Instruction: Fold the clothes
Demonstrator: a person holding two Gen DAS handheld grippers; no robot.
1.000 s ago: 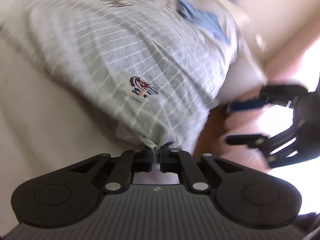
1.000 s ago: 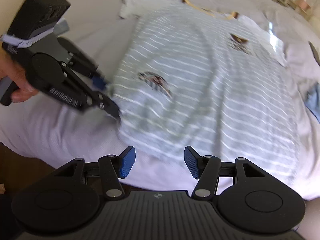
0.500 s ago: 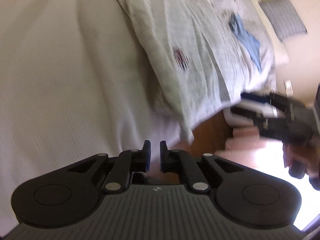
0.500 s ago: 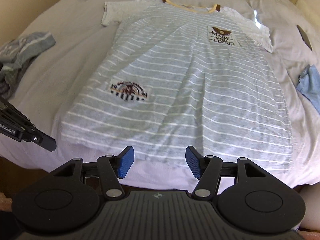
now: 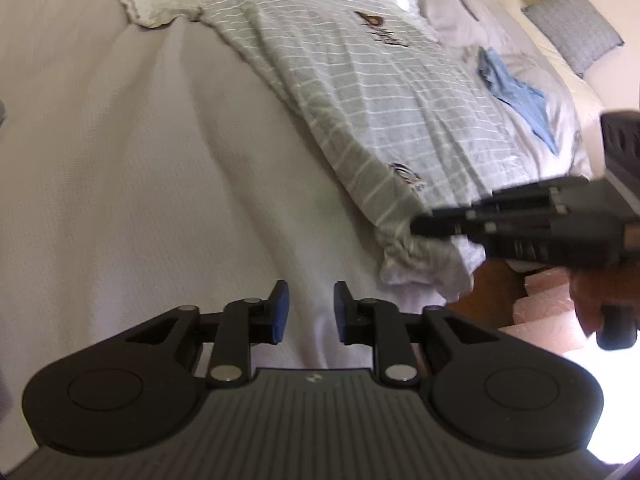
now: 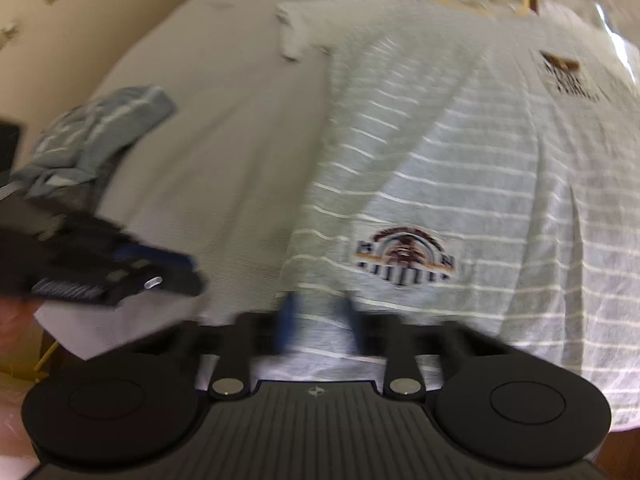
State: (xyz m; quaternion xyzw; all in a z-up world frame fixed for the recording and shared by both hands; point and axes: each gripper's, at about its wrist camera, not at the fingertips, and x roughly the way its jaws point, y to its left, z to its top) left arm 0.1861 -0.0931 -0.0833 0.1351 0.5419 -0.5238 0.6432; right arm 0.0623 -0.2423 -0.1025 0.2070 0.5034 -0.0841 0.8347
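Left gripper (image 5: 307, 307) hangs over the white bed sheet (image 5: 140, 160), jaws a little apart and holding nothing. My right gripper (image 6: 318, 322) is blurred, parted, with the hem of the grey T-shirt with thin white stripes (image 6: 460, 168) between its fingers; I cannot tell whether it grips. That shirt lies flat on the bed. Beyond, a crumpled blue cloth (image 5: 516, 96).

Grey striped cotton t-shirt (image 5: 360, 92) lies flat on the white quilted bedspread (image 5: 120, 168), collar at the far end. 1 crumpled blue cloth (image 5: 516, 92) sits on its right, 1 bunched grey-blue garment (image 6: 92, 136) on its left.
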